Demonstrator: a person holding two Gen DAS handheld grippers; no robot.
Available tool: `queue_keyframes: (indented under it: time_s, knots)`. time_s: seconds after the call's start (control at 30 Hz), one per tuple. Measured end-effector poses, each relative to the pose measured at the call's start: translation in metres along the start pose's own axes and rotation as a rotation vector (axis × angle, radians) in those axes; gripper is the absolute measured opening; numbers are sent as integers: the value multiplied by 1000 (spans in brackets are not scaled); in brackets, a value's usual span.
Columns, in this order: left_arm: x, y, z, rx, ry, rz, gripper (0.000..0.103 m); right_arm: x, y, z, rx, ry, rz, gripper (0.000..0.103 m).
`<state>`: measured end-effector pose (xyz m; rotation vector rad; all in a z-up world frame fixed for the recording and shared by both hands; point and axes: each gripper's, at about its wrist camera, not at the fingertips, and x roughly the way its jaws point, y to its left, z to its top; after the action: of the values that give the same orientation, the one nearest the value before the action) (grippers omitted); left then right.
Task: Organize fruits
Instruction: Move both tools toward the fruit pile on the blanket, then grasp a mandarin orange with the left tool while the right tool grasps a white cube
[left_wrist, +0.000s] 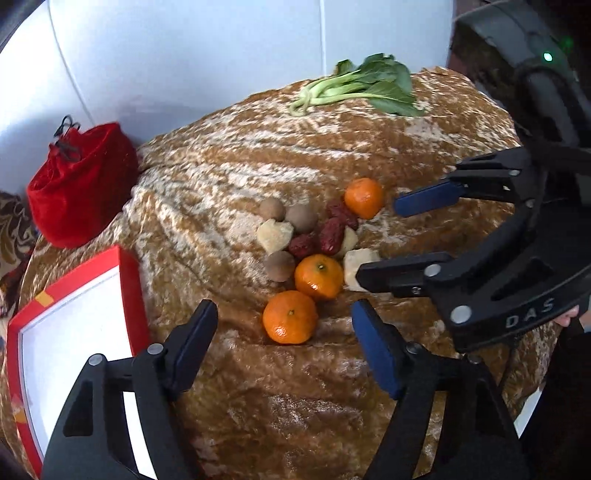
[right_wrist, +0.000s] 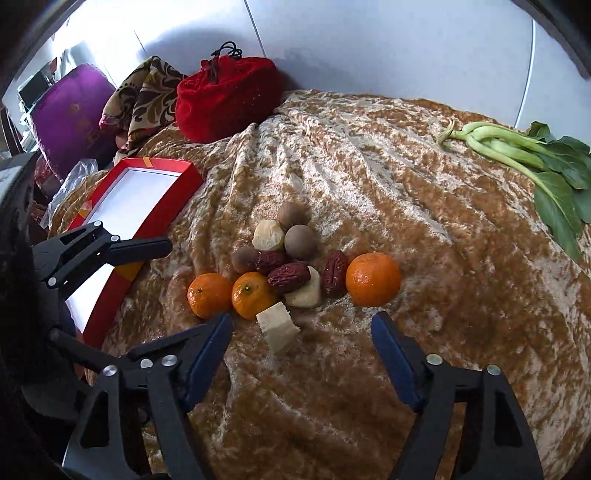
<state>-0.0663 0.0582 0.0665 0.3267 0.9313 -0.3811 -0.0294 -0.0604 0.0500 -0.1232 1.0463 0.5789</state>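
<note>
A pile of fruit lies on the brown velvet cloth (left_wrist: 229, 155): three tangerines, brown longans (left_wrist: 272, 209), red dates (left_wrist: 332, 236) and pale chunks (left_wrist: 275, 233). My left gripper (left_wrist: 284, 314) is open, its fingers either side of the nearest tangerine (left_wrist: 290, 317). My right gripper (right_wrist: 301, 326) is open just before a pale chunk (right_wrist: 277, 330); it also shows in the left wrist view (left_wrist: 376, 240). The other tangerines (right_wrist: 373, 279) (right_wrist: 253, 294) lie in the pile. A red box with a white inside (left_wrist: 74, 332) lies at the left.
A red velvet drawstring bag (left_wrist: 79, 181) stands at the back left by the white wall. A bunch of leafy greens (left_wrist: 365, 88) lies at the far edge of the cloth. A patterned cloth (right_wrist: 144, 96) and a purple cushion (right_wrist: 70, 118) lie beyond the box.
</note>
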Motion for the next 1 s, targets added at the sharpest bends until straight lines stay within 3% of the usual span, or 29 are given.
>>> queue_keyframes:
  time_s: [0.13,0.27,0.47,0.63,0.8,1.0]
  knots:
    - [-6,4,4,-9,-35,-65,76,-2,1,-2,-14,1,-9,77]
    - [-10,-2,6,4,-61,-78,76,-10,1,-1,-25,-3,0,76]
    - [6,-5,5,7,-14,-96,76,-23,-6,0,-22,-13,-17,77]
    - [17,2,3,-12,6,-59,75,-25,-18,1,56,-6,20,77]
    - [26,8,1,-17,34,-29,65,-16,-13,-1,49,22,45,77]
    - [28,9,0,-34,63,-47,51,-7,-6,-2,20,48,39,76]
